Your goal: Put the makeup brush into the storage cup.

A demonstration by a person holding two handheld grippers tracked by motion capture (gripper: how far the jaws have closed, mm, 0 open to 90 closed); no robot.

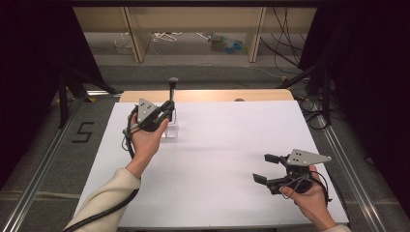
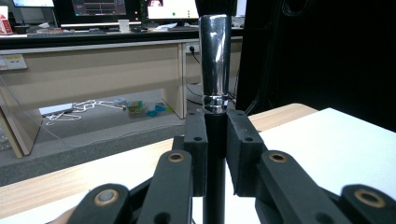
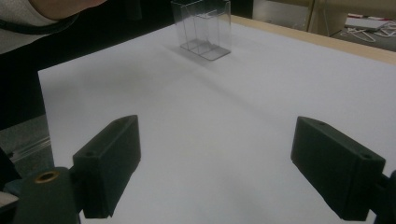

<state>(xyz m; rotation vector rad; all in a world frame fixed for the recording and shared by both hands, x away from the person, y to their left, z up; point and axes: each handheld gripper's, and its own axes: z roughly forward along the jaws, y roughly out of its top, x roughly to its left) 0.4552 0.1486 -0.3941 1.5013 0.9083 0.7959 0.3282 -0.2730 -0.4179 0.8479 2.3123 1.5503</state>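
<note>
I see the rod (image 2: 215,154) standing upright, black along its shaft with a shiny chrome cap on top, clamped between my left jaws. Just beside it on the white desk (image 1: 217,159) stands the clear plastic holder (image 3: 203,28), upright.

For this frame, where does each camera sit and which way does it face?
High view: above the person's side, facing forward and down on the white table; both forearms, the left gripper and the right gripper show.
Left gripper view: on the left gripper, looking along jaws shut on a black rod with a chrome tip, towards desks beyond.
Right gripper view: on the right gripper, jaws open, facing across the table at a clear box; a sleeve shows at top left.
Shared: high and right gripper views both show the clear box.
</note>
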